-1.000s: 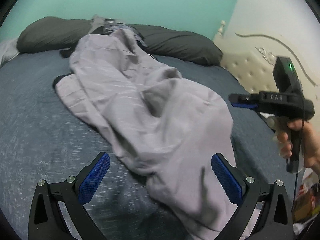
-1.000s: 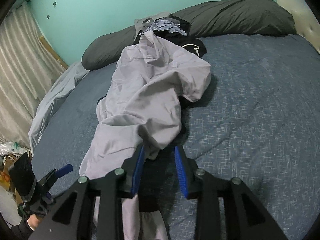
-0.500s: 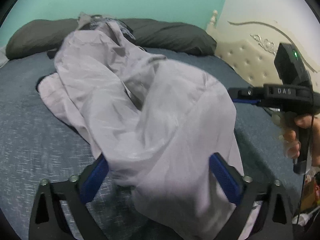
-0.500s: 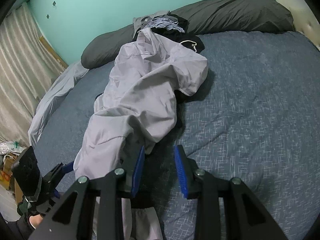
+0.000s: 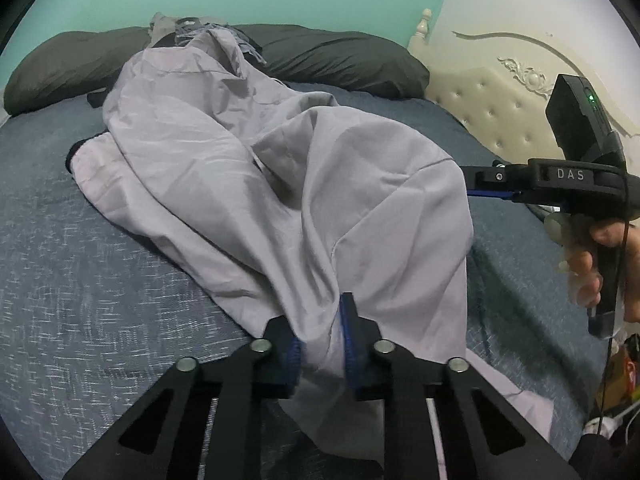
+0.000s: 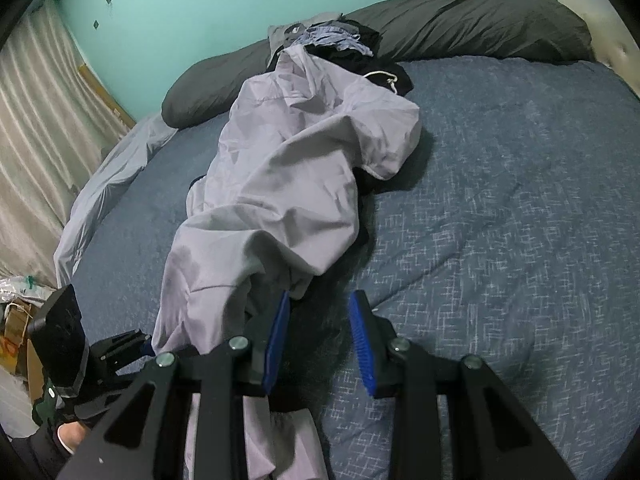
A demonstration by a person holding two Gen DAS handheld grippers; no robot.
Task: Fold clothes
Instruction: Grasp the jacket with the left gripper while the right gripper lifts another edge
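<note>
Pinched between our left gripper (image 5: 320, 344) pads, in the left wrist view, is a fold of the crumpled pale lilac cotton garment (image 5: 248, 168) at its near end. Its long axis runs away from us up the dark blue flecked bedspread (image 5: 80, 288) toward the charcoal pillows (image 5: 340, 60). Bare bedspread lies wide to the left; on the right the cream tufted headboard (image 5: 500, 112) closes in.

From the right wrist view, our right gripper (image 6: 320, 340) stands narrowly parted with nothing between its pads, just beside the garment's near edge. Open bedspread spreads to the right.
</note>
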